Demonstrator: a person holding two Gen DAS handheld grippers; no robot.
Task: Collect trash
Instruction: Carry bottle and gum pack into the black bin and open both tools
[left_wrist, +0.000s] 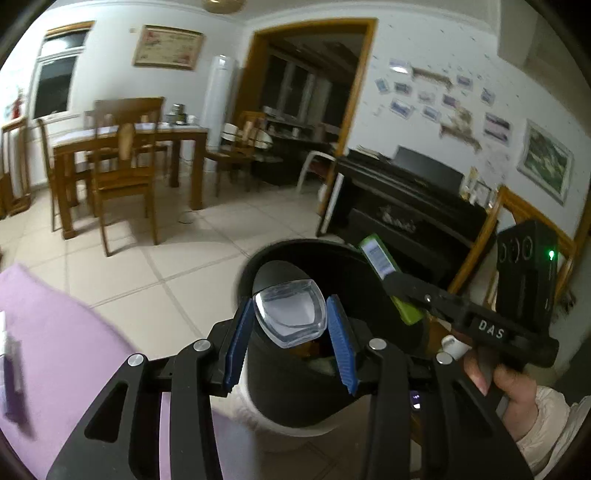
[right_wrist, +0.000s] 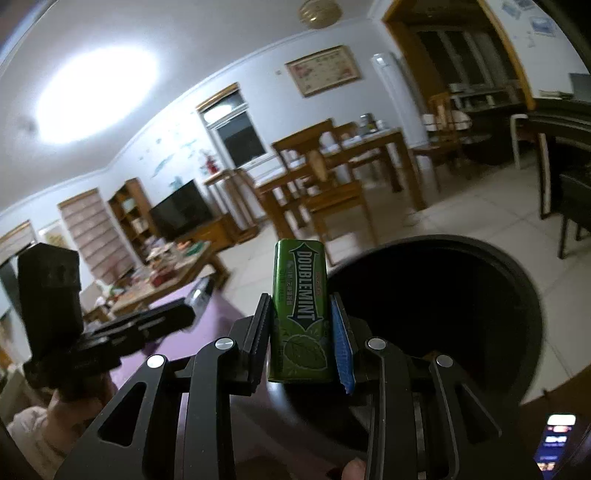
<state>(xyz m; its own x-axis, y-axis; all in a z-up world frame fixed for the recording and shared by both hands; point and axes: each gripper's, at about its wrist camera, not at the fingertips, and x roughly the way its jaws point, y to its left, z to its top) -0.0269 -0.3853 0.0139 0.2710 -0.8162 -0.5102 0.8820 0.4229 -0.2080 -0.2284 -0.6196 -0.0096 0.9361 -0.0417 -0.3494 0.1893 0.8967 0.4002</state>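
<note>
both grippers hold trash over the black bin (right_wrist: 443, 295): clear cup (left_wrist: 290, 314), green gum pack (right_wrist: 300, 310).

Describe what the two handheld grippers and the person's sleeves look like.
Both are black skeletal frames with cut-out slots and round silver pivot bolts. The left gripper has ribbed blue pads on both fingers; the right gripper shows one blue pad and one black ribbed face. The right gripper's body carries white letters DAS and a green light on its upright black block. The sleeve is pale pinkish.
</note>
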